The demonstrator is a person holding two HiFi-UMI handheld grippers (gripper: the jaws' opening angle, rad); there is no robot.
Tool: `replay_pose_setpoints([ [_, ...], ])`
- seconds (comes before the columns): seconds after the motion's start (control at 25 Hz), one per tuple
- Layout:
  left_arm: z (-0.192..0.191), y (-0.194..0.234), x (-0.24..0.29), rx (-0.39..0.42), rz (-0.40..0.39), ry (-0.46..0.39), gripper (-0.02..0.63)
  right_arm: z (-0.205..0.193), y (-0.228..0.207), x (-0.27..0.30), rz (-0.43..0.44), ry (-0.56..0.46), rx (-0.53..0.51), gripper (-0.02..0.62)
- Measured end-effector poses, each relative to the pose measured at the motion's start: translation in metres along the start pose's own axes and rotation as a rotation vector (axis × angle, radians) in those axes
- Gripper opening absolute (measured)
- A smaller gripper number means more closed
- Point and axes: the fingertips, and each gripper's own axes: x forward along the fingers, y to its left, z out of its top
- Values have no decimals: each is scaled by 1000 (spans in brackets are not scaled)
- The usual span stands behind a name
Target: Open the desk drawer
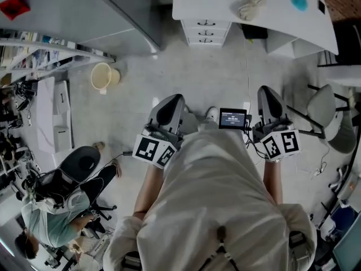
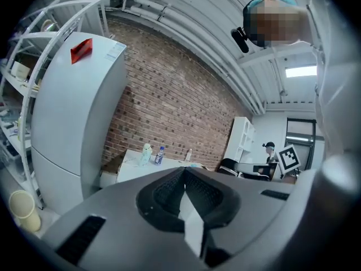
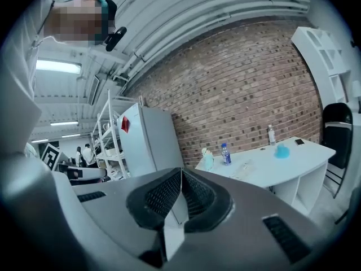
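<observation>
The left gripper (image 1: 171, 101) and the right gripper (image 1: 267, 92) both have their jaws pressed together on nothing, well short of the white desk (image 1: 225, 7) by the brick wall (image 3: 248, 89). The desk drawers (image 1: 206, 31) sit shut in a stack under the desk's left end. A blue object (image 1: 299, 0) lies near its right end. A cream bucket (image 1: 103, 76) stands on the floor beside the fridge (image 2: 73, 123).

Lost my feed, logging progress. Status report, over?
Left hand-held gripper, right hand-held gripper: shut, empty. Desk drawers closed, far ahead. Only floor between; bucket off left.
</observation>
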Motion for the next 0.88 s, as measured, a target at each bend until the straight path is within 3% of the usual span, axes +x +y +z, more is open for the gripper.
replay_pose_setpoints([
  [0.24, 5, 50, 24, 39, 30, 36, 8, -6, -11, 58, 6, 85, -64, 28],
  [0.36, 5, 71, 48, 19, -13, 47, 8, 7, -11, 76, -17, 84, -95, 28],
  [0.6, 22, 107, 108, 16, -96, 37, 8, 18, -20, 122, -64, 75, -39, 28],
  [0.88, 11, 129, 138, -26, -179, 80, 8, 34, -7, 164, -19, -14, -50, 28],
])
